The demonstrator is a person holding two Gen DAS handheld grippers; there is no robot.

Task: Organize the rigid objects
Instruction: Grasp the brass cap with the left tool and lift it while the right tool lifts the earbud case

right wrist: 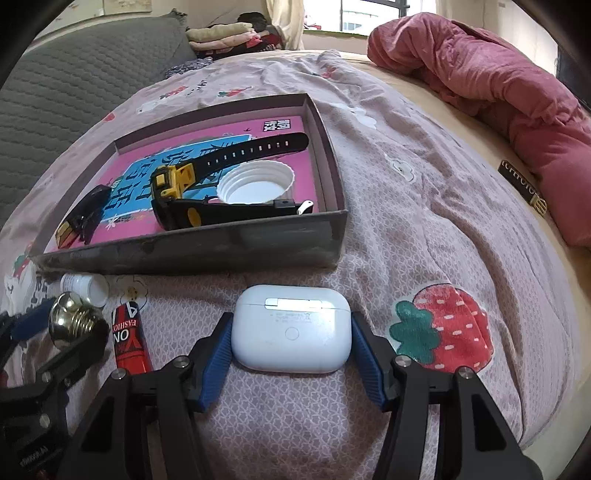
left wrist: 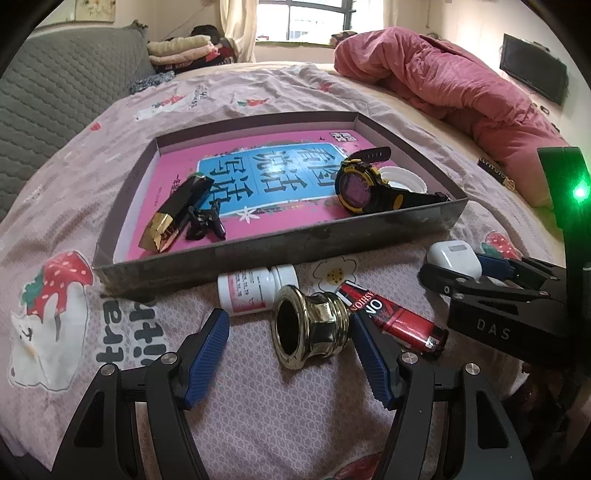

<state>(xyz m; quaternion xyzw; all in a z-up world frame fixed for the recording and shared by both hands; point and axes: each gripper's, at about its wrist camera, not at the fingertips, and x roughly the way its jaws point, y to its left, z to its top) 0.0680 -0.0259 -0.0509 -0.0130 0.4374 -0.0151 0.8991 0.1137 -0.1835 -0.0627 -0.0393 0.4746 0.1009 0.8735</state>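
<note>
The left gripper (left wrist: 288, 350) stood wide open around a brass fitting (left wrist: 310, 326), its right pad (left wrist: 371, 354) touching it, the left pad apart. The right gripper (right wrist: 291, 354) had both pads against a white earbud case (right wrist: 291, 328); whether it clenched I cannot tell. Both things lay on a pink bedsheet (right wrist: 424, 229) before a shallow box (left wrist: 280, 251) holding a watch (left wrist: 360, 186), by a window (left wrist: 317, 18). The fitting lay on its side

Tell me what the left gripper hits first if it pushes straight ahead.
Probably the gold metal flared fitting, lying between the open fingers of the left gripper, nearer the right finger. Beyond it is the white pill bottle, then the grey box's wall.
</note>
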